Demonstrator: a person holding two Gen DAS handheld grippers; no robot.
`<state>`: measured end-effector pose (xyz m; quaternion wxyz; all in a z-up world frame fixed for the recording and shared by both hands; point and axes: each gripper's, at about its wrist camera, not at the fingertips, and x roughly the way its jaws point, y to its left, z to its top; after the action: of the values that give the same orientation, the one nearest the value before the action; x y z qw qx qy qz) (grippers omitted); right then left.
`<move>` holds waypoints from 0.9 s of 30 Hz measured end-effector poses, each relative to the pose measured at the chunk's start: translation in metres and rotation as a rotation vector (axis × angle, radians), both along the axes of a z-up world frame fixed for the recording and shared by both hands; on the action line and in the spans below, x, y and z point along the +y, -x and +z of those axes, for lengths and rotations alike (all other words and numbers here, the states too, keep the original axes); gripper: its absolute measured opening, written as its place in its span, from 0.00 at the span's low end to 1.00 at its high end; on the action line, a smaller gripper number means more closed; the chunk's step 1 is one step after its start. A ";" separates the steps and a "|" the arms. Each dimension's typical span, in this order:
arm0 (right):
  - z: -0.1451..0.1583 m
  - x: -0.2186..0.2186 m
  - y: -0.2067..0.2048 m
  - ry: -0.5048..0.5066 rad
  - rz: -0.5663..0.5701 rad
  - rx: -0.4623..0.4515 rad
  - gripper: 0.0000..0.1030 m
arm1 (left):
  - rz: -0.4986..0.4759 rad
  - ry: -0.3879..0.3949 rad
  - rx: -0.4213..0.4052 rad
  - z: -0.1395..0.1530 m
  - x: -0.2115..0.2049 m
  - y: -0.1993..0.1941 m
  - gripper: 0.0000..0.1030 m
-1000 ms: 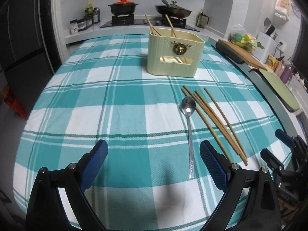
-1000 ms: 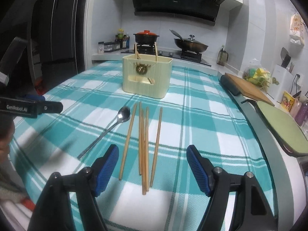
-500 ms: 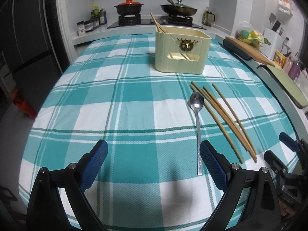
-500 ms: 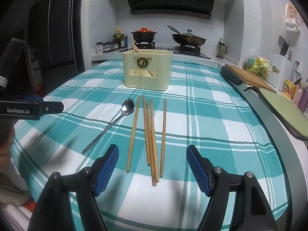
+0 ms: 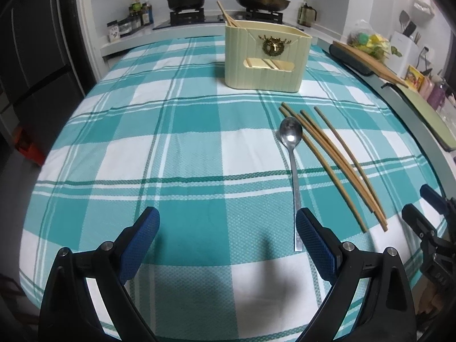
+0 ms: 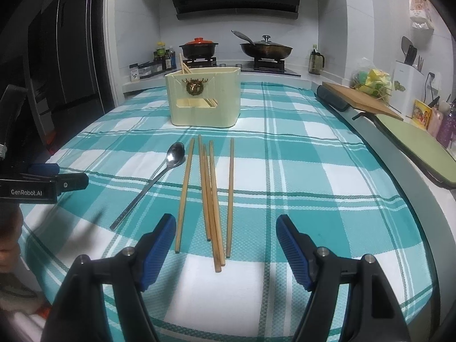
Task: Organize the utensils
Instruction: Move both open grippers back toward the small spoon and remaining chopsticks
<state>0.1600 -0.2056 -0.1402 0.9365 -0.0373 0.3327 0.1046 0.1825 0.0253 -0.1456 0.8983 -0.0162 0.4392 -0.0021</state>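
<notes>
A steel spoon [image 5: 293,176] [image 6: 155,178] lies on the teal checked cloth [image 5: 176,148], bowl toward the stove. Beside it on the right lie several wooden chopsticks [image 5: 333,159] [image 6: 209,196]. Behind them stands a cream utensil holder [image 5: 266,57] [image 6: 203,98] with chopsticks sticking out. My left gripper [image 5: 226,228] is open and empty, low over the cloth, its right finger beside the spoon's handle end. My right gripper [image 6: 225,233] is open and empty, with the near ends of the chopsticks between its fingers in the view. Each gripper shows at the edge of the other's view.
A stove with a red-lidded pot [image 6: 199,47] and a pan [image 6: 266,48] stands behind the table. A cutting board [image 6: 362,101] and a green mat [image 6: 413,145] lie on the counter at the right. A dark fridge [image 6: 65,57] is at the left.
Both views have levelled off from a tilt, and the spoon and chopsticks sit slightly nearer the fingers. Neither gripper's jaws moved; nothing on the cloth shifted.
</notes>
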 end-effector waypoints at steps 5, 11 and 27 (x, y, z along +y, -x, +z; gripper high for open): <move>-0.001 -0.006 -0.002 -0.012 -0.017 0.005 0.72 | -0.013 -0.002 0.011 -0.004 -0.005 -0.002 0.94; -0.003 -0.010 -0.004 -0.026 -0.033 0.013 0.72 | -0.026 -0.018 0.021 -0.007 -0.011 -0.004 0.94; -0.009 -0.014 -0.006 -0.041 -0.052 0.026 0.72 | -0.067 -0.027 0.068 -0.025 -0.022 -0.012 0.94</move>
<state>0.1661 -0.2192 -0.1495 0.9350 -0.0080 0.3435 0.0876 0.1949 0.0031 -0.1706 0.8823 0.0108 0.4699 -0.0258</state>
